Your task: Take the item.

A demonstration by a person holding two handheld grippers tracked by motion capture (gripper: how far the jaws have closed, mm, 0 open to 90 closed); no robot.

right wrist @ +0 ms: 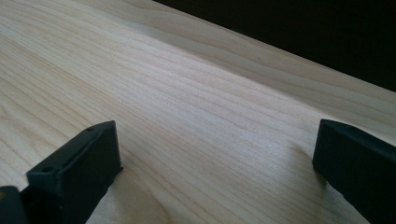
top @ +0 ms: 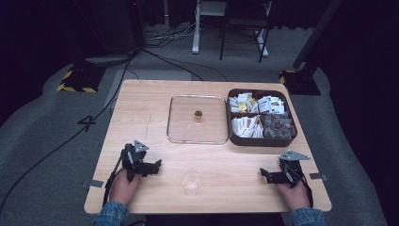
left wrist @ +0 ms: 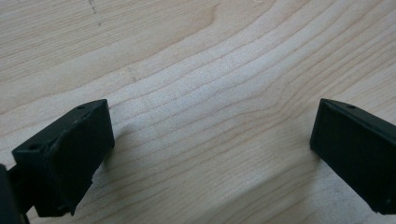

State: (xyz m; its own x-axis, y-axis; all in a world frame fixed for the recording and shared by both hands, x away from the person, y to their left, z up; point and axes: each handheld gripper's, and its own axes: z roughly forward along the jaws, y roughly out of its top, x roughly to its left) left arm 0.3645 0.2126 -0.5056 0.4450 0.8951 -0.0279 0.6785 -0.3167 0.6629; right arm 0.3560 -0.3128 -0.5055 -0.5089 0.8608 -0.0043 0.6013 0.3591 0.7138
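Note:
A clear plastic cup point(top: 192, 181) stands upright near the table's front edge, between the two hands. My left gripper point(top: 157, 165) rests on the wood to the cup's left, jaws pointing right toward it. In the left gripper view the left gripper point(left wrist: 212, 140) is open with bare wood between its jaws. My right gripper point(top: 263, 174) lies to the cup's right, pointing left. In the right gripper view the right gripper point(right wrist: 215, 158) is open over bare wood. A square glass lid point(top: 198, 118) with a small gold knob point(top: 198, 114) lies flat mid-table.
A dark brown box point(top: 261, 140) with several compartments of sachets and tea packets sits at the back right, touching the lid's right side. The wooden table point(top: 141, 108) has bare room at left. The table's edge point(right wrist: 280, 51) runs close behind the right gripper.

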